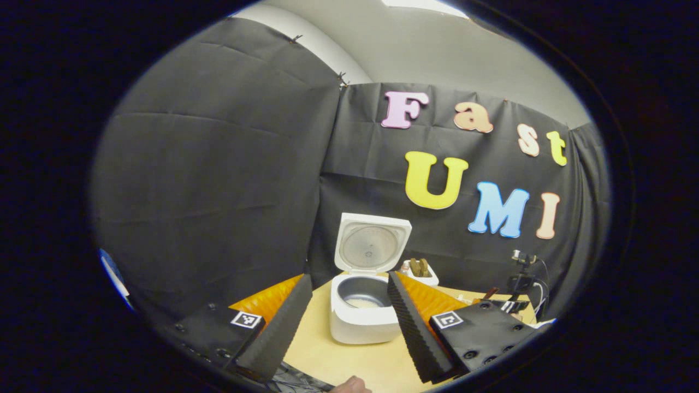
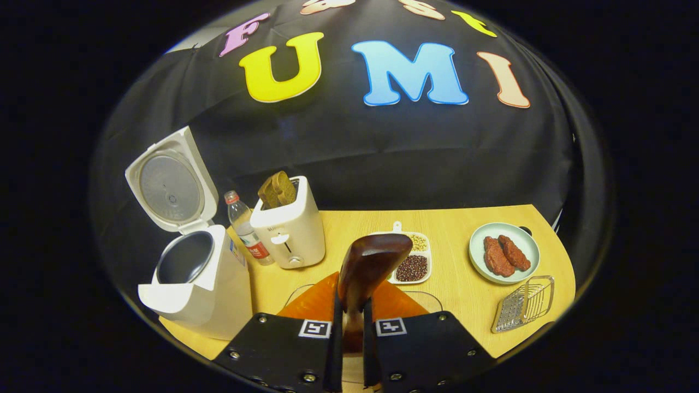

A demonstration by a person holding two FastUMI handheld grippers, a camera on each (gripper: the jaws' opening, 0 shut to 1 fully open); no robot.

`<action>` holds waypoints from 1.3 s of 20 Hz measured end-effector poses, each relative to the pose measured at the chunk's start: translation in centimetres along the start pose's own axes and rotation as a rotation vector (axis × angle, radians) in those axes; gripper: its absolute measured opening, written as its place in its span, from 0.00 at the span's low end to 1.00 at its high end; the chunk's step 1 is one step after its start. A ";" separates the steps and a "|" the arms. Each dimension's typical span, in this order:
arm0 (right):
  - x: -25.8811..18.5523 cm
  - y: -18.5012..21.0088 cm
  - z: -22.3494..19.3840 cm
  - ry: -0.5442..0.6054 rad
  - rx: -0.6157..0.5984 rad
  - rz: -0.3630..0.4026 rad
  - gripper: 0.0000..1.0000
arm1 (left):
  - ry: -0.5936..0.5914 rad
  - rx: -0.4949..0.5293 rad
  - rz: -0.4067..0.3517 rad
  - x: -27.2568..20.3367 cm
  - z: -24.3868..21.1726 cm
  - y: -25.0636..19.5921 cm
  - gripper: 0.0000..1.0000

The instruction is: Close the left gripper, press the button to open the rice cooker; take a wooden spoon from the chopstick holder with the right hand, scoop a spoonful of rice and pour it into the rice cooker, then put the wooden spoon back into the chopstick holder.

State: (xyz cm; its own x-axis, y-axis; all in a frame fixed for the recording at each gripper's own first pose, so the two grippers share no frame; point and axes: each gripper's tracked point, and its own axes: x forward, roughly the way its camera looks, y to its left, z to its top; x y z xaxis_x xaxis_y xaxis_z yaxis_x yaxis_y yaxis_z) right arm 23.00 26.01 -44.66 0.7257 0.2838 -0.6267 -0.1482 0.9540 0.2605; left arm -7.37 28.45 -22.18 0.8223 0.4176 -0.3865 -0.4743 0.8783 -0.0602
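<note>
The white rice cooker (image 1: 363, 322) stands open on the wooden table, its lid (image 1: 372, 244) upright, with some white rice in its dark pot (image 1: 363, 301). My left gripper (image 1: 349, 278) is open, well short of the cooker, which sits between its foam fingers (image 1: 415, 327). In the right gripper view the cooker (image 2: 202, 284) is at the left with its lid (image 2: 169, 185) raised. My right gripper (image 2: 352, 314) is shut on the handle of a dark wooden spoon (image 2: 371, 262), whose bowl points up and away over the table. Whether the spoon carries rice is hidden.
Right of the cooker stand a water bottle (image 2: 243, 224) and a white toaster (image 2: 286, 229) holding bread. Farther right are a divided dish of beans (image 2: 412, 261), a plate of meat (image 2: 505, 254) and a metal rack (image 2: 521, 305). A clear container's rim (image 2: 431, 297) lies under my right gripper.
</note>
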 end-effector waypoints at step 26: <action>-1.9 -1.2 0.5 0.056 0.654 0.221 0.15 | -0.003 0.037 0.091 -3.0 1.4 0.0 0.96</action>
State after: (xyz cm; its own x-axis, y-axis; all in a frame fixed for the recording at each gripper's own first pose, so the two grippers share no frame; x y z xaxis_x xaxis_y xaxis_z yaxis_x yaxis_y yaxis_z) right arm 22.14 24.29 -43.46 0.6871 0.4861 -0.5400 0.1596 0.6241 0.7649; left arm -9.40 27.49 -19.70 0.7774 0.4963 -0.3865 -0.5350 0.8448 0.0088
